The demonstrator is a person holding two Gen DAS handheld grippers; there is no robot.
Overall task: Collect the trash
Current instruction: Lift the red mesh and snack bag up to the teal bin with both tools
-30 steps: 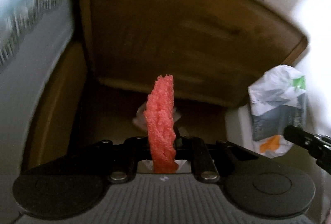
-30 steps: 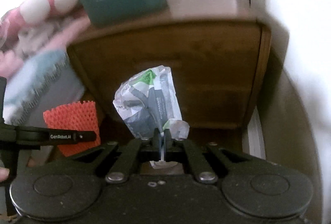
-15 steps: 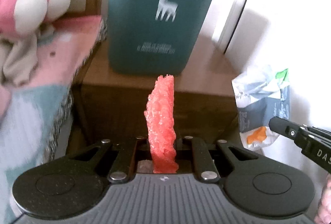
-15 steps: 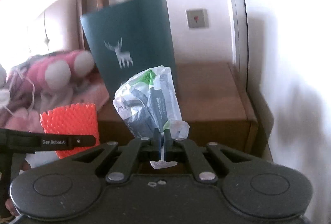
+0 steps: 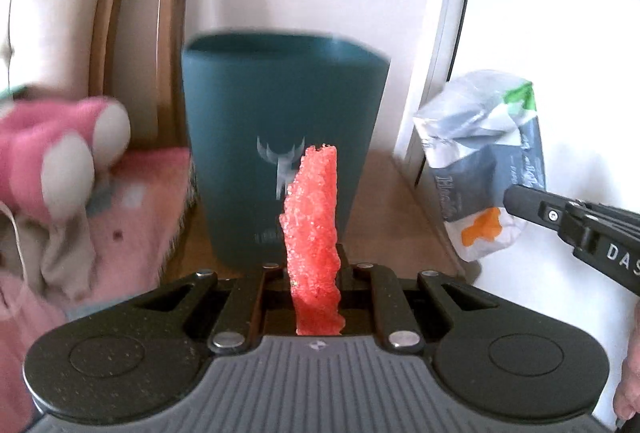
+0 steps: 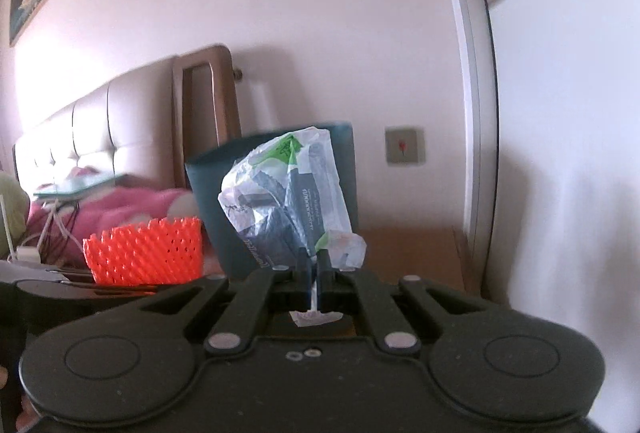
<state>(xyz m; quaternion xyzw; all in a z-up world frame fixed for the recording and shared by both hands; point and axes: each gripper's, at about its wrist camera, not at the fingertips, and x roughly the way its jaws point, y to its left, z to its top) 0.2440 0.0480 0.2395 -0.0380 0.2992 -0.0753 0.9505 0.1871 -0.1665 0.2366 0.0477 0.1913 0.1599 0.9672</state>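
My left gripper [image 5: 316, 273] is shut on a red foam fruit net [image 5: 314, 233], held upright in front of a dark teal trash bin [image 5: 280, 105] with a white deer print. The net also shows at the left of the right wrist view [image 6: 144, 253]. My right gripper [image 6: 314, 265] is shut on a crumpled white, grey and green plastic wrapper [image 6: 288, 193], held up before the same bin [image 6: 212, 201]. The wrapper also shows at the right of the left wrist view [image 5: 480, 149], pinched by the right gripper's fingers [image 5: 532, 207]. The bin stands on a wooden nightstand [image 5: 408, 209].
A bed with a pink blanket [image 5: 132, 209] and a pink plush toy [image 5: 52, 153] lies left of the nightstand. A padded headboard [image 6: 88, 129] and wooden frame [image 5: 132, 33] stand behind. A white wall and door frame [image 6: 476, 113] are close on the right.
Both grippers have risen with their trash, from the nightstand's front up to the level of the bin's rim. Both stay shut on what they hold.
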